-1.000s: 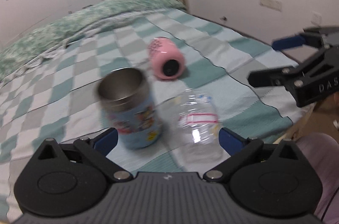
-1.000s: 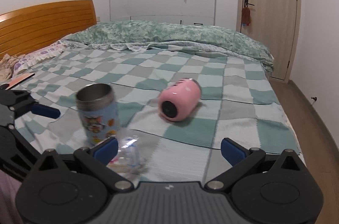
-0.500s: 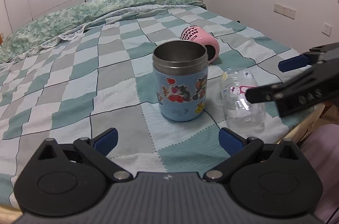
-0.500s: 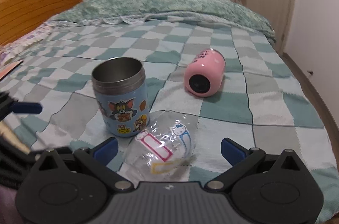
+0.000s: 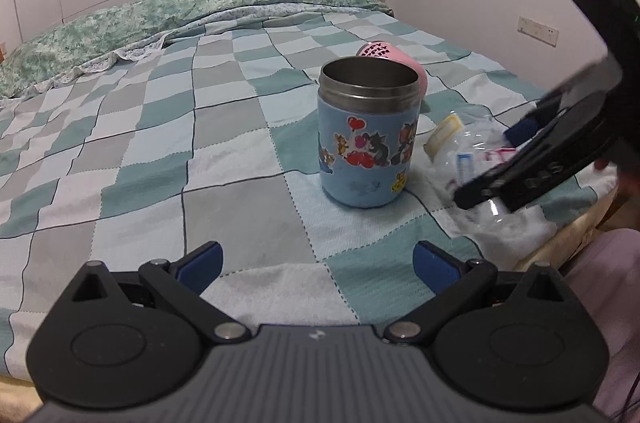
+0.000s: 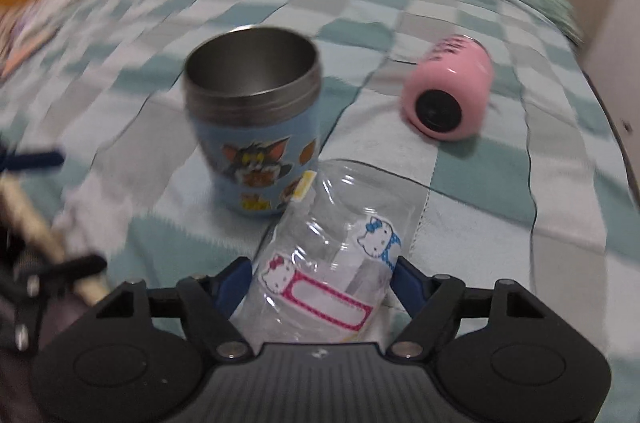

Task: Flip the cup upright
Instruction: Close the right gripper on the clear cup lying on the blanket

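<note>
Between my right gripper's (image 6: 316, 279) pads lies the clear cup (image 6: 332, 263): light, thin, slippery; I clamp its mid-body gently. My left gripper (image 5: 316, 263) gapes empty.

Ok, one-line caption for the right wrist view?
Right tool closing around the tipped clear cup, beside the upright blue cup.
</note>
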